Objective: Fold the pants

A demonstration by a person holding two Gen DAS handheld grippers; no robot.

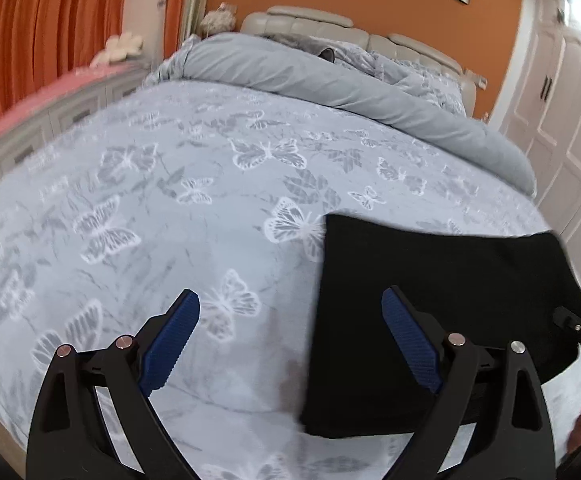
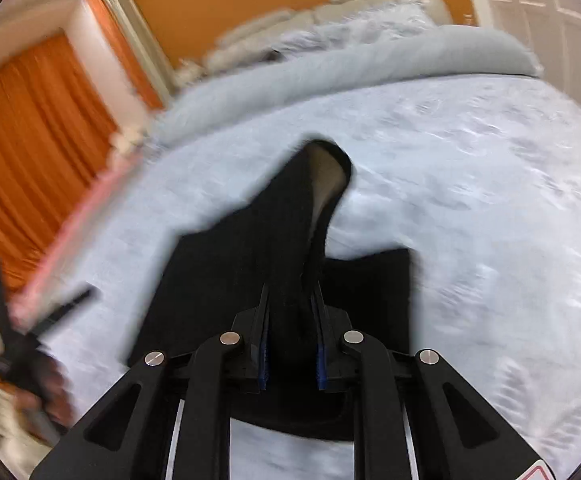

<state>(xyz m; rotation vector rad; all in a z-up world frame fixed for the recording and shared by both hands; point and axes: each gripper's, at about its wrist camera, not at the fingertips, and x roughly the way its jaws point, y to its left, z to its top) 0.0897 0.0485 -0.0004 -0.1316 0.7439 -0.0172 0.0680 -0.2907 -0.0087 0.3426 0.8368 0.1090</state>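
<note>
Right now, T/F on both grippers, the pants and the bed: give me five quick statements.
1. The right gripper is shut on the pants. True.
2. The left gripper holds cloth. False: its jaws stand open with nothing between them.
3. The pants are black. True.
4. The pants hang wholly off the bed. False: most lies flat on the butterfly-print cover; only a pinched part is lifted.
5. The curtains are blue. False: they are orange.
</note>
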